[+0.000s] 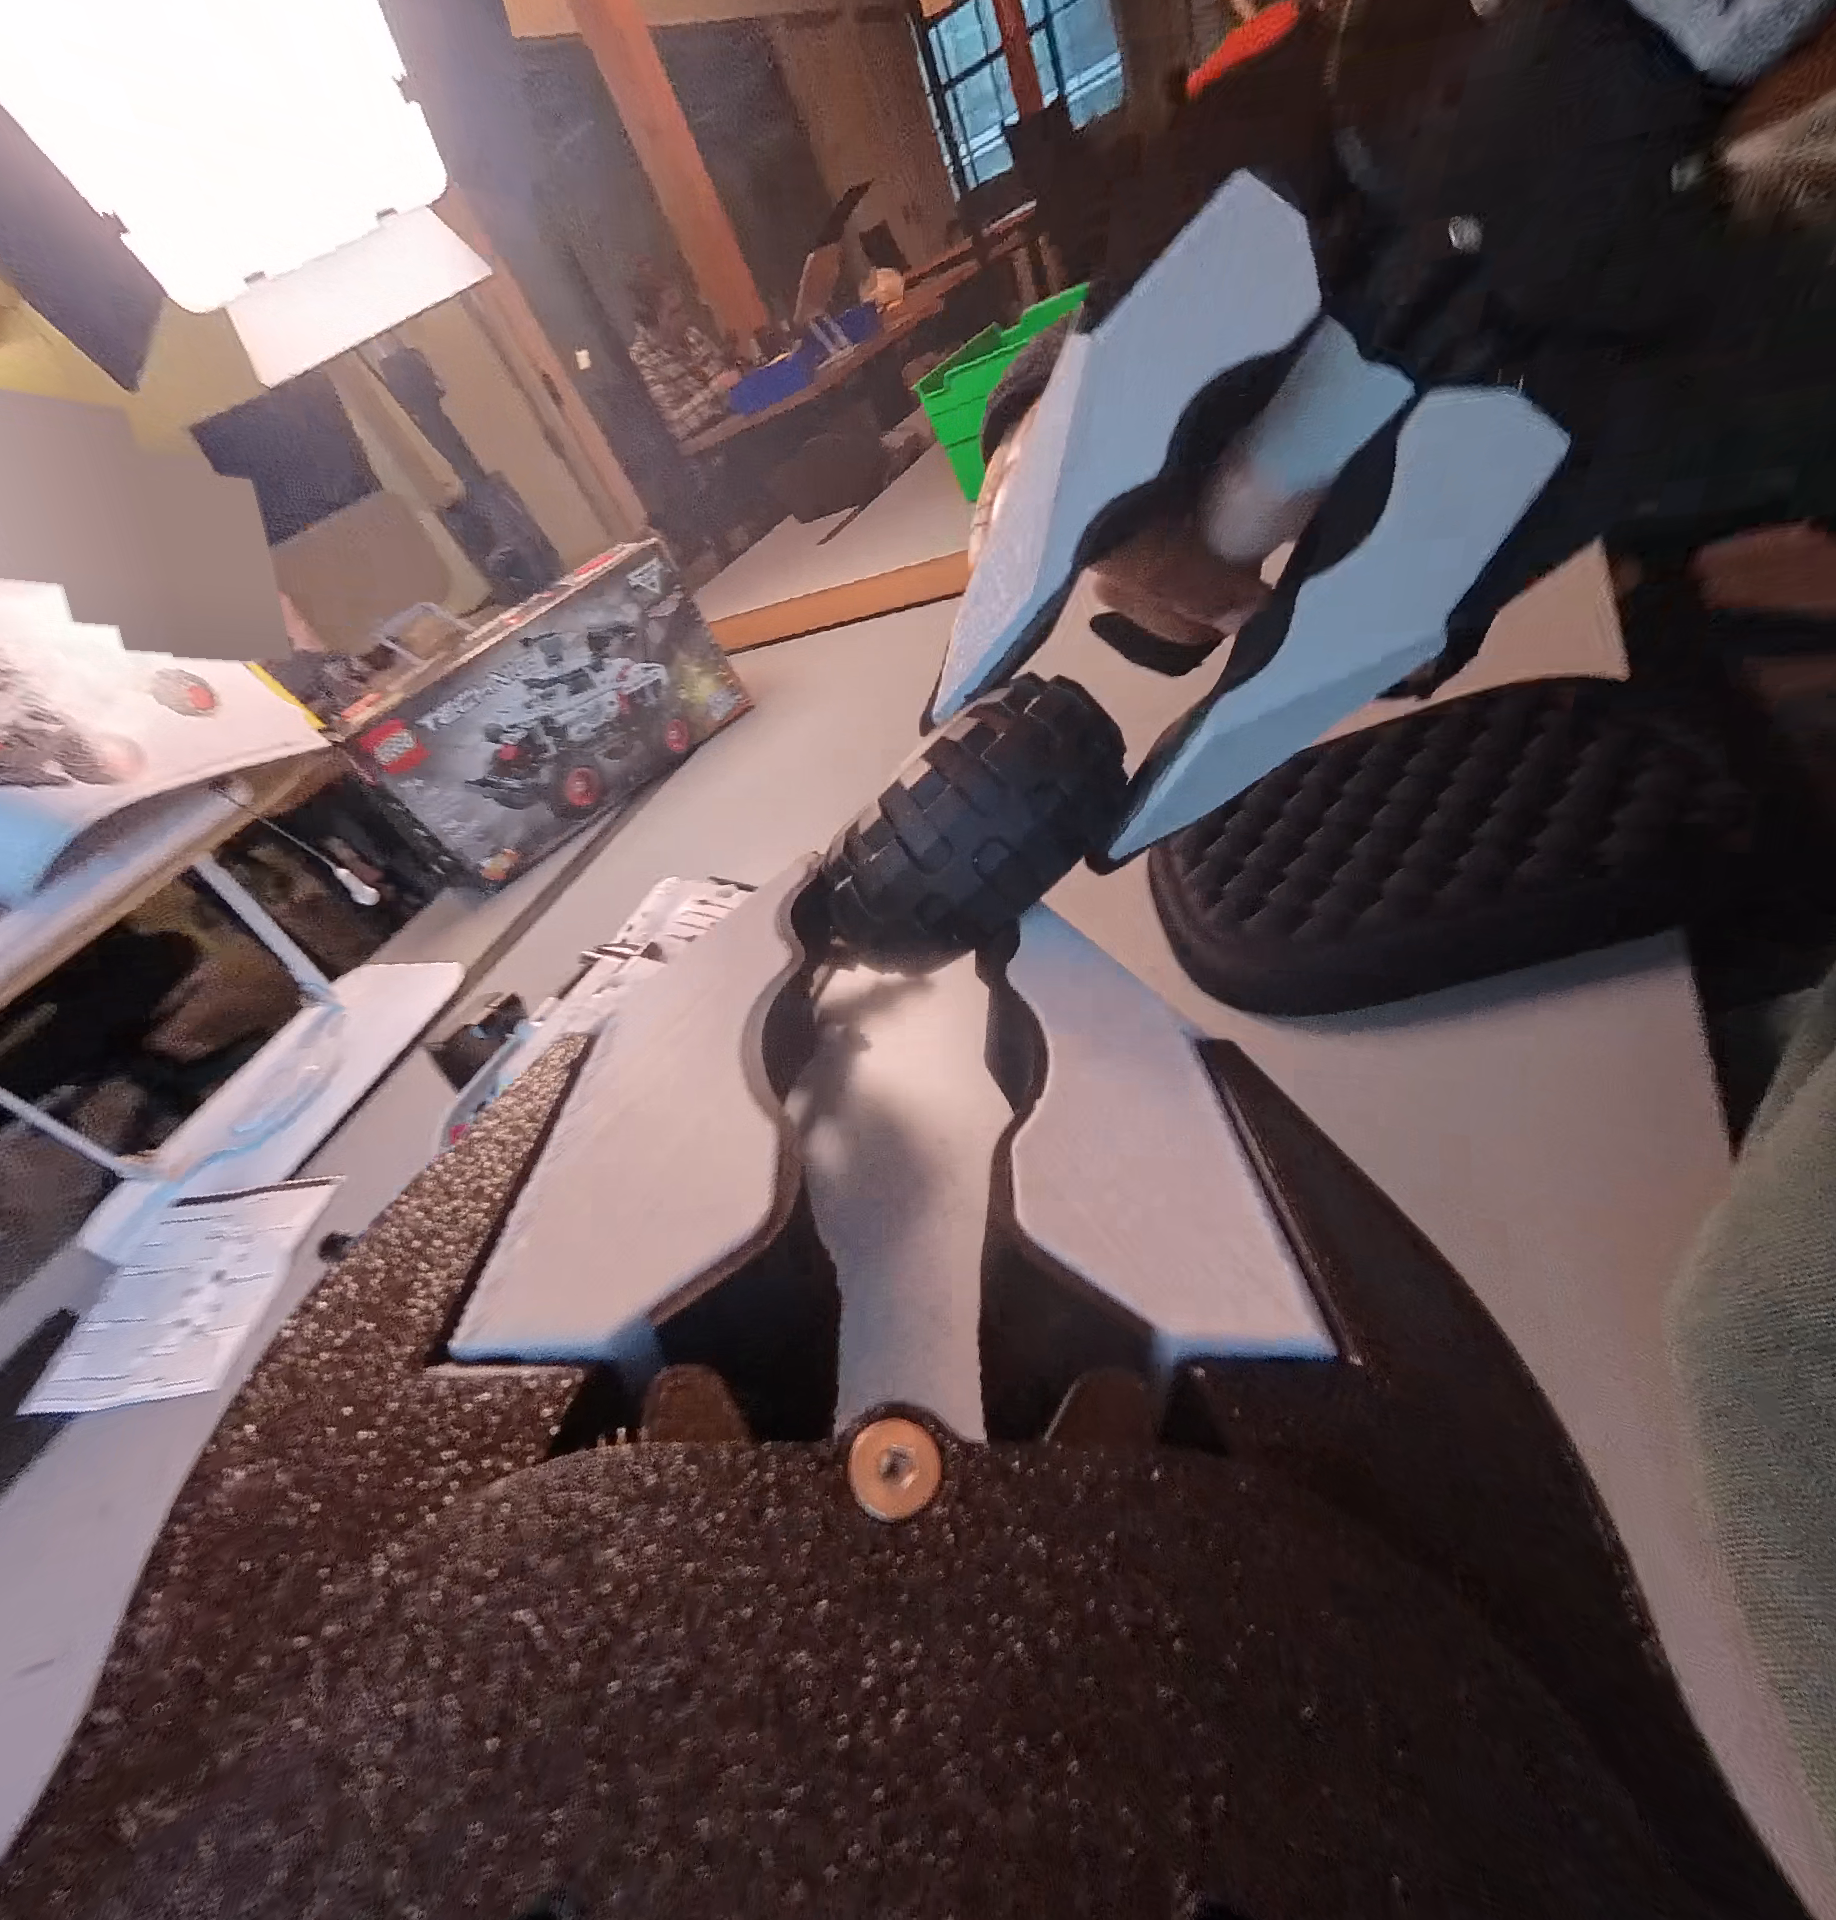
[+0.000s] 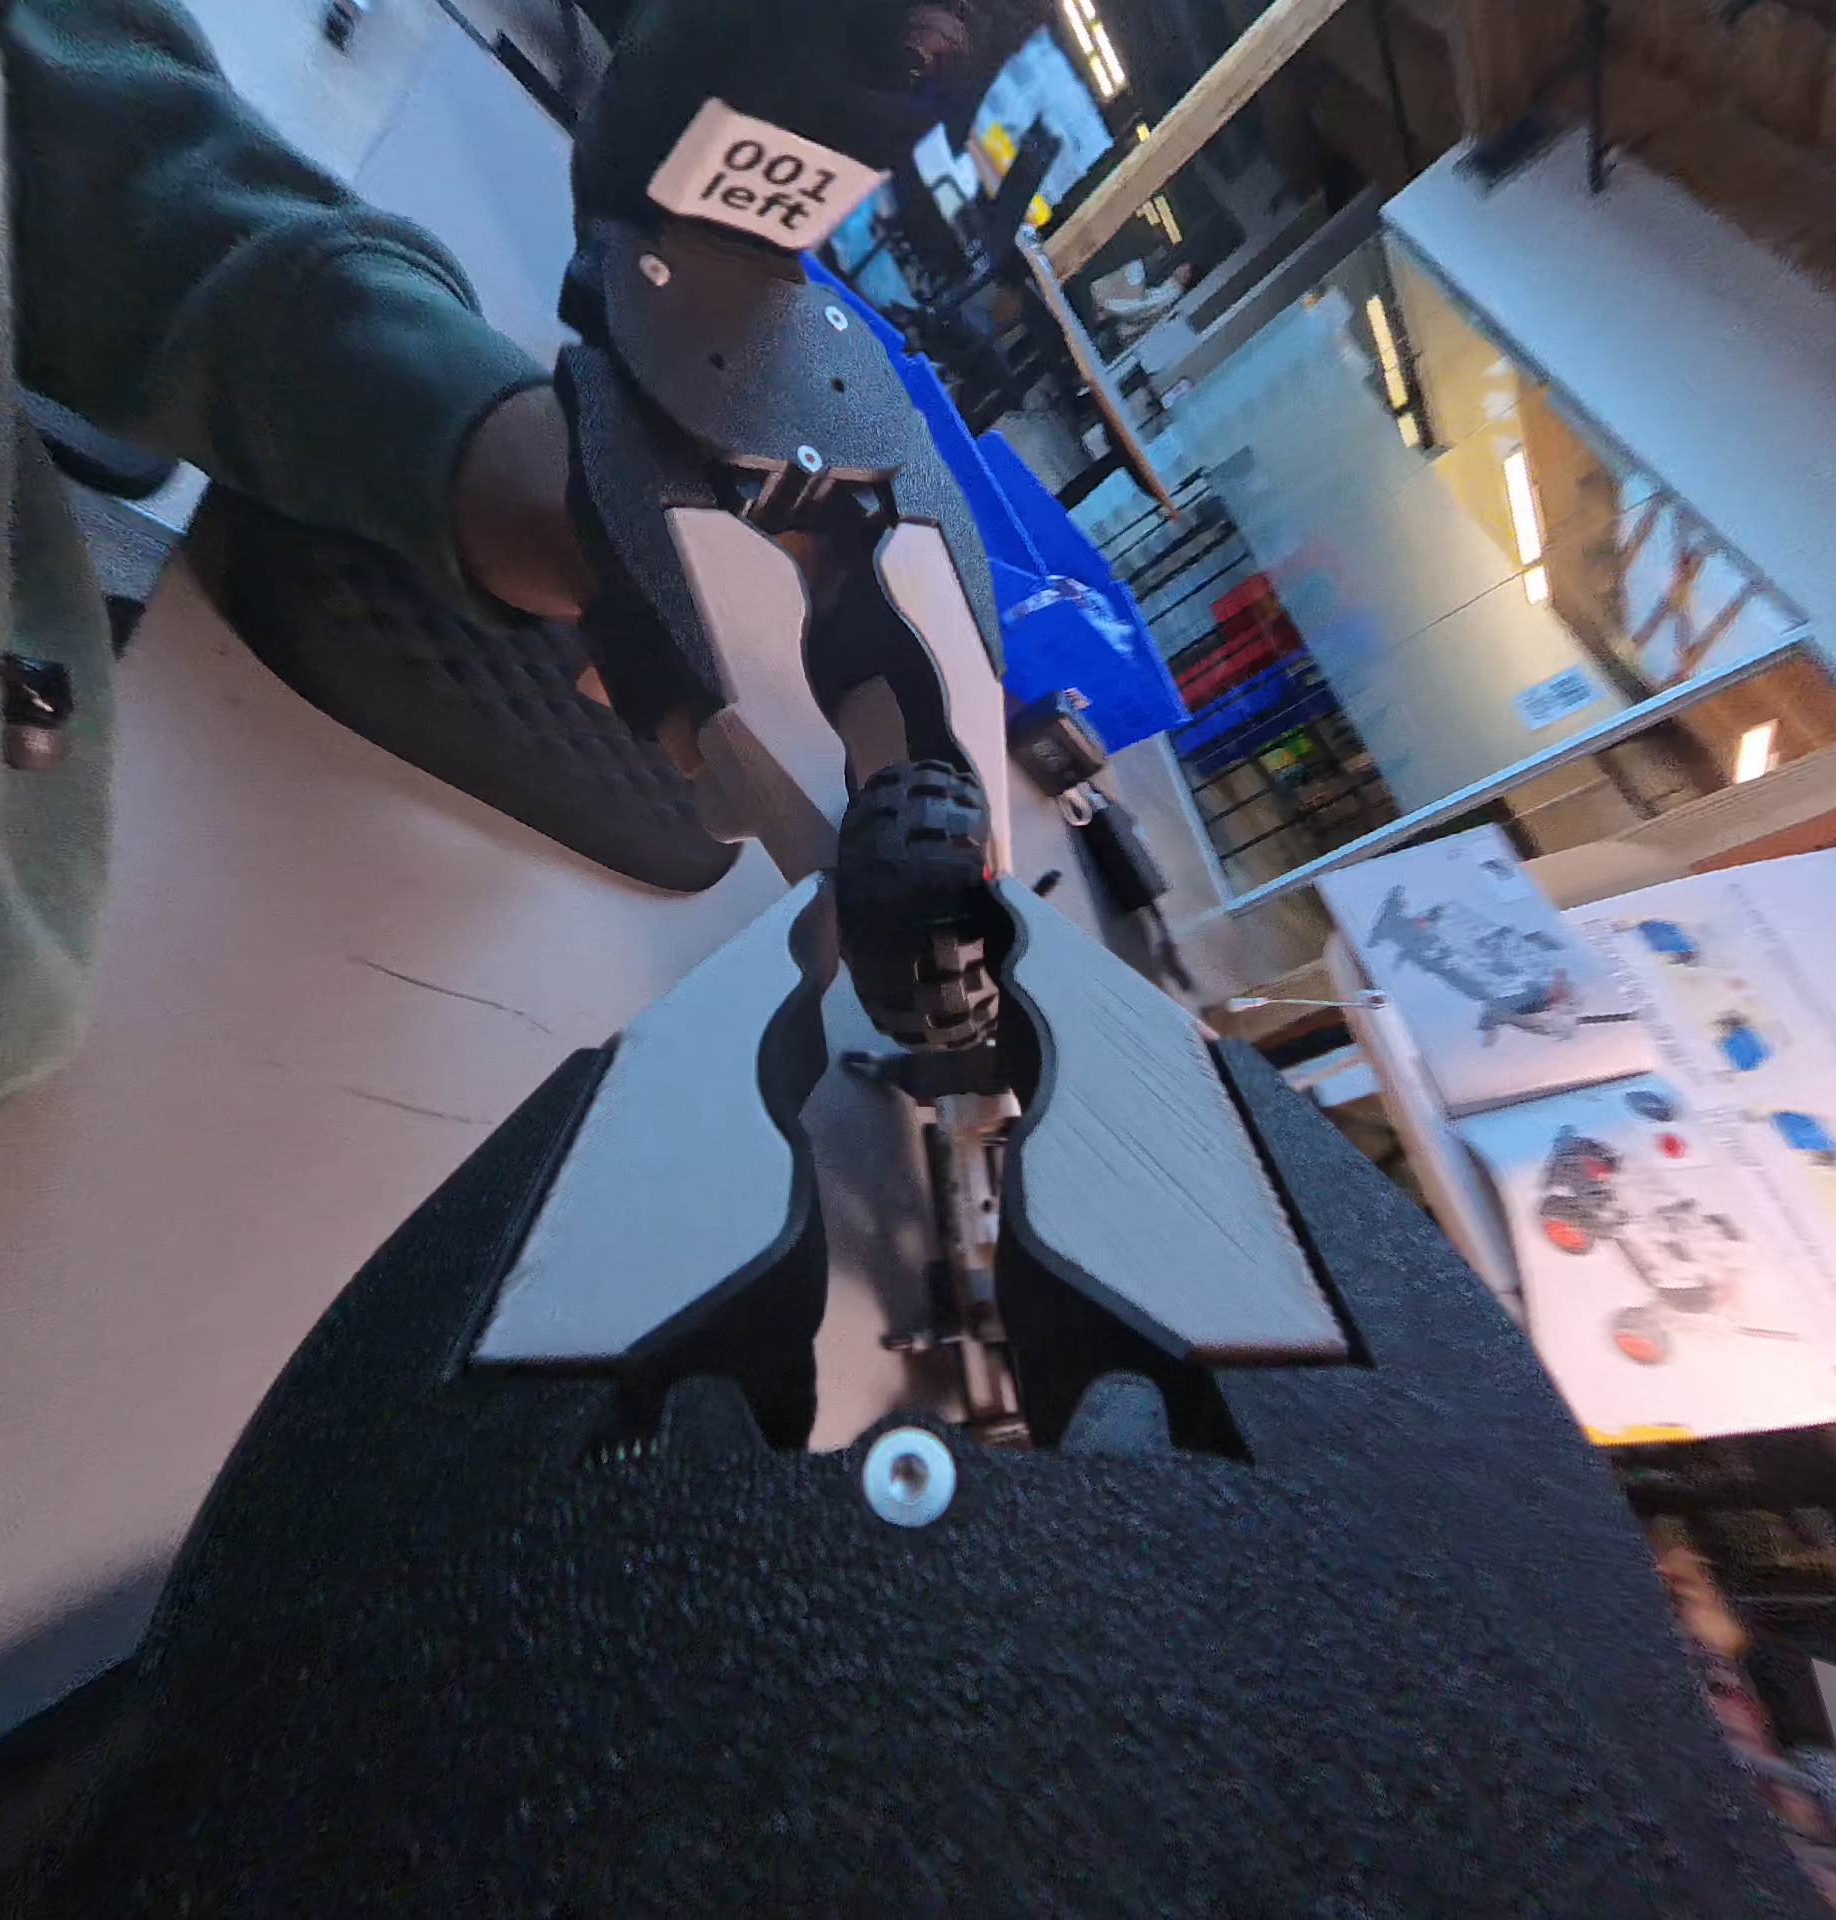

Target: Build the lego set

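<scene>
Instruction pages: in the left wrist view we see a white open booklet (image 1: 114, 727) at the left edge; in the right wrist view it (image 2: 1662, 1122) lies at the right edge
Printed box: grey cardboard box (image 1: 550, 717) with a truck picture, left of centre on the pale table (image 1: 1361, 1091)
Left gripper (image 1: 898, 914): our grey fingers are narrowly parted, tips touching the tyre; whether they clamp it we cannot tell
Tyre: black knobbly rubber lego wheel (image 1: 971, 821), centre frame, between both grippers' tips; in the right wrist view it (image 2: 919, 894) sits at centre
Right gripper (image 2: 909, 914): fingers part-open, closed around the wheel with a grey lego frame (image 2: 961, 1195) behind it
Mat: black dimpled pad (image 1: 1465, 842), right of the wheel
</scene>
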Action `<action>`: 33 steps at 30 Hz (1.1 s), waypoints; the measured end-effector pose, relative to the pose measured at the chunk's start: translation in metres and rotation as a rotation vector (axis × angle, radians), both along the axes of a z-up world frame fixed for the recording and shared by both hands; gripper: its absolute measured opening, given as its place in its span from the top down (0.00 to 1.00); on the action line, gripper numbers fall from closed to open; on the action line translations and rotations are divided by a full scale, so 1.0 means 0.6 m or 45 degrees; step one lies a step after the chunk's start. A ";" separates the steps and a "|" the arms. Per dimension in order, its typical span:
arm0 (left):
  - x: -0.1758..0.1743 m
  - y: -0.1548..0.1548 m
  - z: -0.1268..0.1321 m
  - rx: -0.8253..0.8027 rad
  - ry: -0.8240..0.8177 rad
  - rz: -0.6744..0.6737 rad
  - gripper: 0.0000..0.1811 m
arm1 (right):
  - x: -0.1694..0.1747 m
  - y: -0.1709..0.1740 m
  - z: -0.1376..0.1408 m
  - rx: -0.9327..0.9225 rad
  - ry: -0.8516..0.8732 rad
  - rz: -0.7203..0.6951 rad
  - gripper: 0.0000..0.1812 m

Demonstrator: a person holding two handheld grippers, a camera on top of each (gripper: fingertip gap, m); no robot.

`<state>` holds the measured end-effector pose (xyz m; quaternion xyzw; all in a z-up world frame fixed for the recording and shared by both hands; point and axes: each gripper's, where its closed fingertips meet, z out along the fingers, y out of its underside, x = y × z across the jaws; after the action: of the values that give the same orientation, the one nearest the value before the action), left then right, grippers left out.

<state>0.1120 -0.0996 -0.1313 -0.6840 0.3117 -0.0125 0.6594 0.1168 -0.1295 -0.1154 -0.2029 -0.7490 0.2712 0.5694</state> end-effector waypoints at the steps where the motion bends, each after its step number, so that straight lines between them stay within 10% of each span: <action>1: -0.002 0.000 0.000 0.023 0.051 0.016 0.86 | 0.001 -0.003 -0.001 -0.105 -0.066 0.030 0.86; 8: -0.017 0.005 -0.008 0.049 0.257 0.091 0.86 | -0.003 -0.003 -0.012 -0.252 -0.245 0.059 0.88; 25: 0.020 -0.007 -0.027 -0.360 -0.429 -0.145 1.00 | -0.002 -0.063 -0.004 0.239 0.072 0.160 0.93; 30: 0.009 -0.003 -0.025 -0.412 -0.432 -0.182 1.00 | -0.001 -0.024 0.004 0.069 -0.007 0.165 0.93; 33: -0.015 -0.006 -0.043 -0.652 -0.642 -0.308 0.84 | 0.003 -0.014 -0.015 0.122 -0.045 0.184 0.92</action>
<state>0.1027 -0.1031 -0.1572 -0.7604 0.2050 -0.3357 0.5168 0.1185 -0.1376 -0.1246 -0.1258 -0.7838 0.2717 0.5440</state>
